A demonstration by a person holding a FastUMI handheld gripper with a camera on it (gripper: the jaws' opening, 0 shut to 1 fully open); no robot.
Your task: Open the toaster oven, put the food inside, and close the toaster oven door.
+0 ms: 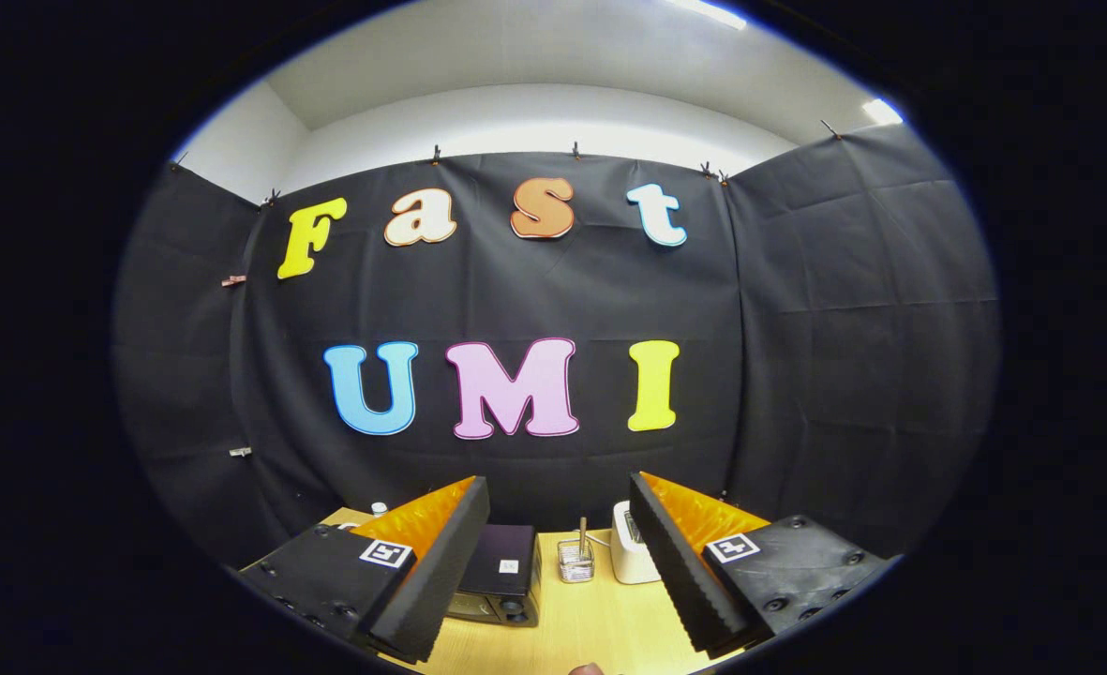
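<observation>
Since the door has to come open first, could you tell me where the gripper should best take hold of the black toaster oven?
Probably at the top edge of the door on the toaster oven, coming from the front over the wooden table; its front faces the open gripper, fingers spread and holding nothing. No handle can be made out, so look closer first.

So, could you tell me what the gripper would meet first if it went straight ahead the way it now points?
The gripper is open, holding nothing, raised above the wooden table. Going straight on, it would probably pass over the small wire holder and meet the black cloth wall, though depth is unclear.
</observation>
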